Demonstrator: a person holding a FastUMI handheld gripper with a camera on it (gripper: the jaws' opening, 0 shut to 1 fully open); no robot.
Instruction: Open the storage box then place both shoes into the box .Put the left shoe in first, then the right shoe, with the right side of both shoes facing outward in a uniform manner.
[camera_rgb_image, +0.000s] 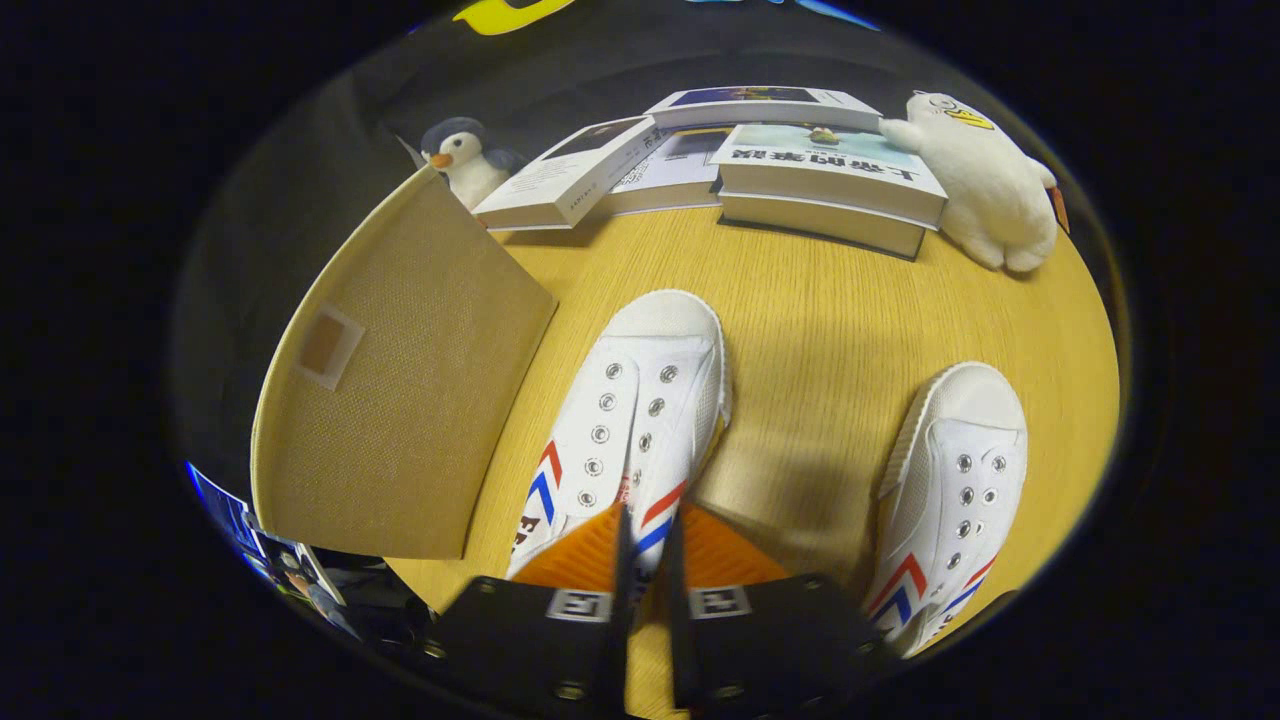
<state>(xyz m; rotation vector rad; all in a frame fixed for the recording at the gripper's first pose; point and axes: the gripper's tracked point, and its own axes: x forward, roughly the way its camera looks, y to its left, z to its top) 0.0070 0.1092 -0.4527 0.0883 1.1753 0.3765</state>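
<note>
— What's on the surface, going left to right?

— At the left edge stands the storage box (400, 400), a tan woven-fabric thing with a small patch on the panel facing me. I can't make out an opening from here, so I can't tell whether it is open yet. Next to it, in the middle, lies the nearer shoe (640, 420): white canvas, rubber toe cap, metal eyelets, red and blue chevrons on the side, toe pointing away from me. Toward the right edge lies the second shoe (955, 480), same make, well apart from the first.

— And your fingers?

— My fingers (645, 560) are drawn nearly together, with a thin gap left, right over the tongue end of the middle shoe. Whether both press on it I cannot tell; the shoe's collar is hidden under them.

— Which step is this?

— I judge it as taking hold of the first shoe, the one bound for the box first. The next move calls for a firm pinch on the soft collar, then a lift and a swing left to the box, turning the shoe so its right side faces out.

— Anything along the far edge?

— A plush penguin (462, 160), a spread of books (740, 150), glossy covers, and a fuzzy white plush animal (985, 190).
</note>
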